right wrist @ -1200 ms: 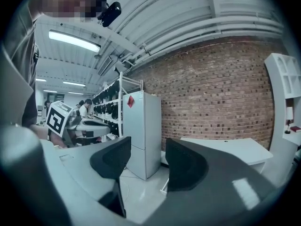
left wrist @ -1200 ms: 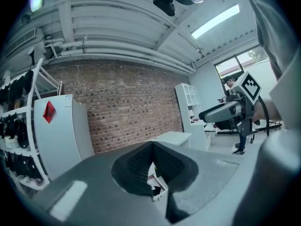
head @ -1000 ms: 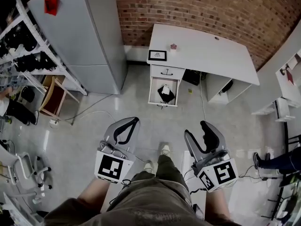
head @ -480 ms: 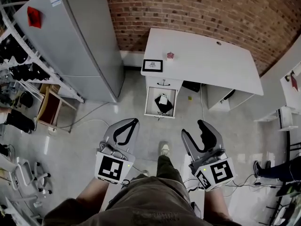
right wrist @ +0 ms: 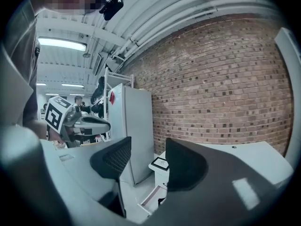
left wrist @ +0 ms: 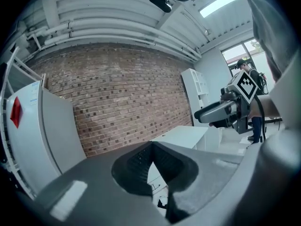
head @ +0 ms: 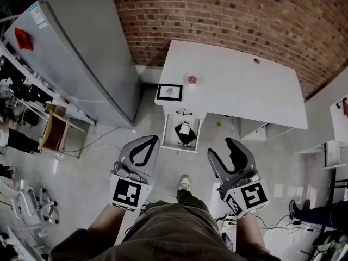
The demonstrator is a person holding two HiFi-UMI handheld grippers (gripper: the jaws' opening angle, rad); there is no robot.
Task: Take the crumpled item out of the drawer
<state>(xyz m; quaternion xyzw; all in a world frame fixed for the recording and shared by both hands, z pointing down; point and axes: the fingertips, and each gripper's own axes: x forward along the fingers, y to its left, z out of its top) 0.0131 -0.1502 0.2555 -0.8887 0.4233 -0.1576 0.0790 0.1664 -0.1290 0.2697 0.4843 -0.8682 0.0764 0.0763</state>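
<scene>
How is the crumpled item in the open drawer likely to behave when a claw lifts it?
The crumpled item looks dark and irregularly folded, so it is probably soft and would sag from a pinch. It fills only part of the drawer, so likely light. A pale patch on top may be a separate piece that could slip off.

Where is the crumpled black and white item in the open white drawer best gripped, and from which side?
Probably from above, on the white bunch at its far end, with the open right gripper: the crumpled black and white item lies inside the open white drawer, whose walls block its sides.
</scene>
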